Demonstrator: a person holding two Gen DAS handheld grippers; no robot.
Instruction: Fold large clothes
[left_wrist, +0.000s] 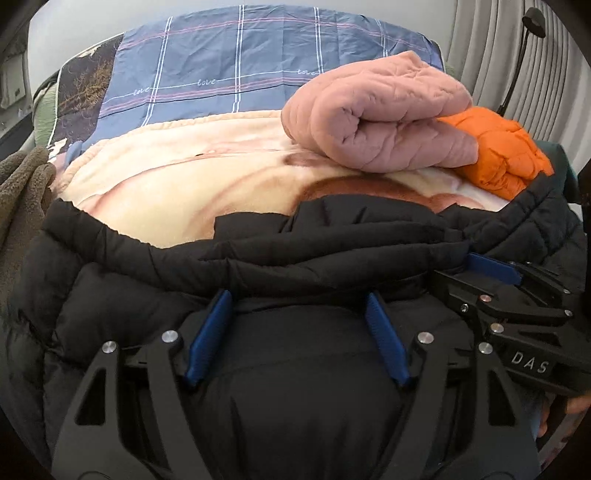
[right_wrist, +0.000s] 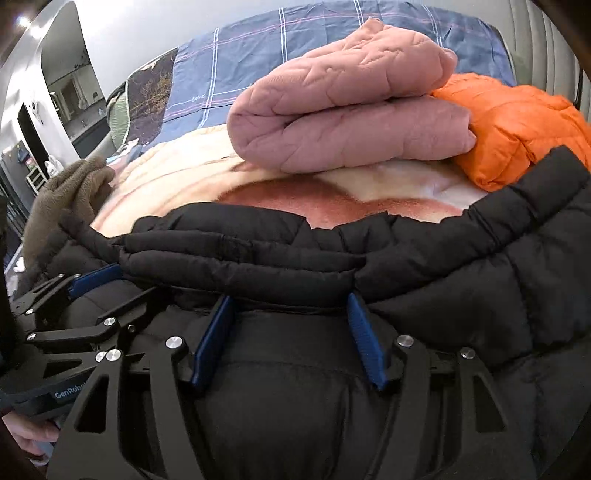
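Observation:
A black puffer jacket lies bunched across the near part of the bed, with a folded band of it running left to right just past my fingertips. My left gripper is open, its blue pads wide apart over the jacket and not pressing it. My right gripper is open too, low over the same jacket. The two grippers are side by side: a blue pad of the right one shows in the left wrist view, and a pad of the left one shows in the right wrist view.
Behind the jacket lie a folded pink quilted garment and an orange puffer, on a cream blanket over a blue plaid sheet. Brown fleece sits at the left edge. A black stand rises by the curtain.

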